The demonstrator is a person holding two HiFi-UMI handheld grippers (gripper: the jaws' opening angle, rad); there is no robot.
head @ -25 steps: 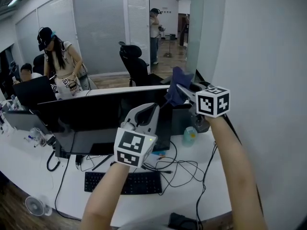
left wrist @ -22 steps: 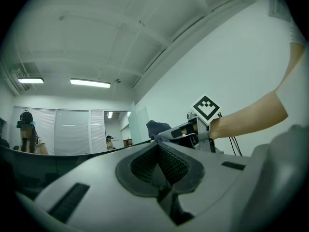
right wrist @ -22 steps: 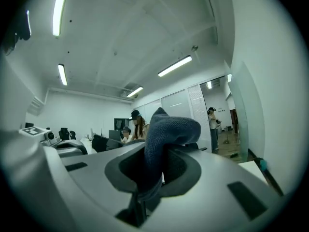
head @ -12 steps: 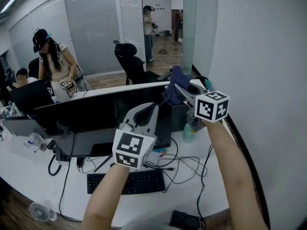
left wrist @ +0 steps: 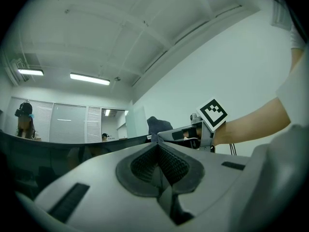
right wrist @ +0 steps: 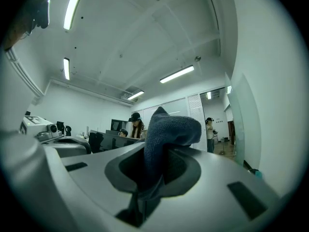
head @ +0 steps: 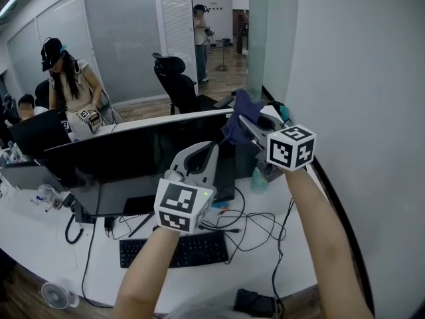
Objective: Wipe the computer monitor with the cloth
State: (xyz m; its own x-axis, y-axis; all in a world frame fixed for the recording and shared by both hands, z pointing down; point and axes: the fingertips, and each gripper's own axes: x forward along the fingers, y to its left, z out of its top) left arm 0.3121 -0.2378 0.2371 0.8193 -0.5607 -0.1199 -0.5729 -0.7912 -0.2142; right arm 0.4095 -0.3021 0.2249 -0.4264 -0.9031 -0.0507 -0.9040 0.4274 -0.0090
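Right gripper (head: pixel 244 121), in my right hand, is clamped on the dark blue cloth (head: pixel 239 106) near the monitor's (head: pixel 133 155) top right corner; my left gripper (head: pixel 210 150) is closed, empty.

The head view looks forward and steeply down over both forearms onto the worktop (head: pixel 46 234) and monitor (head: pixel 133 153). Each gripper view sits very close behind its own jaws, tilted up toward the ceiling. The left gripper view also catches the right tool (left wrist: pixel 158 137), right of centre. All three views share the cloth (head: pixel 240 113) and the person in a headset (head: pixel 66 78) across the room.
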